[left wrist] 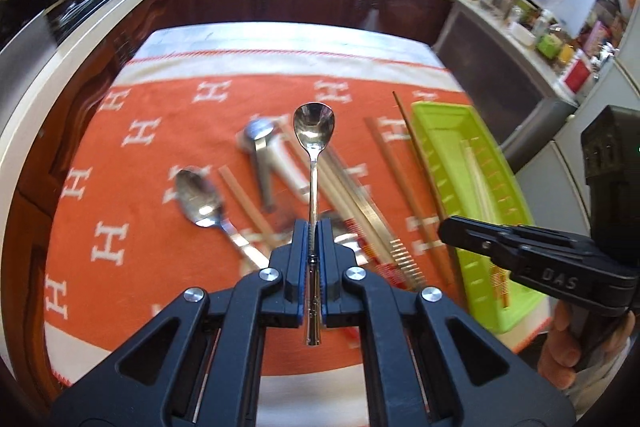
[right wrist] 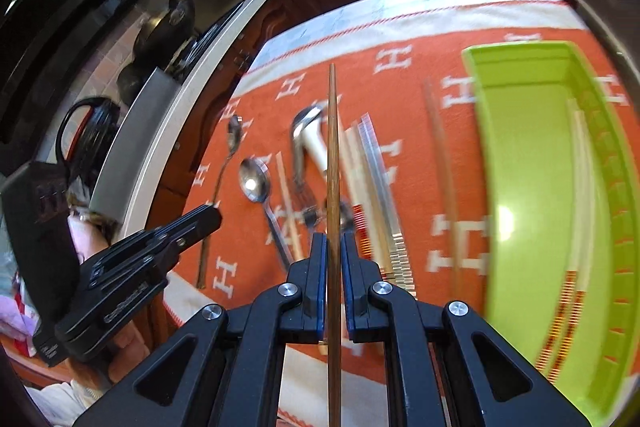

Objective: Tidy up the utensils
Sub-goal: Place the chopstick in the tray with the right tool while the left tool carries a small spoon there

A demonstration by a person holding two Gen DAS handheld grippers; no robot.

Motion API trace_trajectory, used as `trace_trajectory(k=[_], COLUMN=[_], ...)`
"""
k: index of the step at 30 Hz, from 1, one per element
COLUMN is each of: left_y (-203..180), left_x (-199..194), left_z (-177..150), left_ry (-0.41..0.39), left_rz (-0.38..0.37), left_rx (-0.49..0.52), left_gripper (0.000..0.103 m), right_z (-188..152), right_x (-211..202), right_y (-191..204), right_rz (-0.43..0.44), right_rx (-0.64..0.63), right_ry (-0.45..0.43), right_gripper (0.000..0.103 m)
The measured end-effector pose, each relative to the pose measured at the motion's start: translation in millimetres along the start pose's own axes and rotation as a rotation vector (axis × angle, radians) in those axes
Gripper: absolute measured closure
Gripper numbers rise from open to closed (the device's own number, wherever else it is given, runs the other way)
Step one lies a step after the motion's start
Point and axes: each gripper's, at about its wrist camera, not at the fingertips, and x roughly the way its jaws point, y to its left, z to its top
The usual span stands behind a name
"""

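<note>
A small spoon [left wrist: 313,131] is clamped in the left hand-held gripper [left wrist: 314,227], a brown chopstick [right wrist: 332,155] in the right hand-held gripper [right wrist: 334,239]. Below, spoons [left wrist: 199,199] and chopsticks [left wrist: 352,187] are scattered across the orange cloth [left wrist: 132,211] beside a green tray [left wrist: 448,123].

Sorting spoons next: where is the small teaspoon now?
The small teaspoon is clamped in the left gripper, lifted above the orange cloth.

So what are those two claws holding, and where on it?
Left gripper: a small metal spoon, pinched on its handle. Right gripper: a brown wooden chopstick, pinched along its shaft.
</note>
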Motion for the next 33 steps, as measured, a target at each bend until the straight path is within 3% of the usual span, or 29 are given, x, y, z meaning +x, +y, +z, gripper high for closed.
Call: trace_trajectory(k=[9,19,22,24,26,33], left_y=[-97,-172,-177,-177,-178,-162], left_x=[18,73,88,95,99,92], left_z=[33,25,19,15,12,6], left_ry=[0.036,0.162,0.203,0.225,0.237,0.228], left_rz=[-0.103,-0.133,-0.127,-0.116,-0.11,-0.083], left_rx=[0.042,0.066,0.071,0.076,0.078,0.104], left_gripper=[0.101,0.101,0.1,0.101,0.1,0.1], right_z=[15,17,15,14,13,10], right_x=[-86,-107,-102,-91,-83,-84], right_y=[-69,-138,-152,-156,-158,-155], right_rz=[-0.148,-0.252,-0.253,-0.26,-0.276,-0.276], right_rx=[0.078,0.107,0.114,0.123,0.133,0.13], right_ry=[-0.107,-0.086,-0.071,-0.071,-0.087,-0.112], right_gripper=[0.096,0.095,0.092,0.073,0.062,0.062])
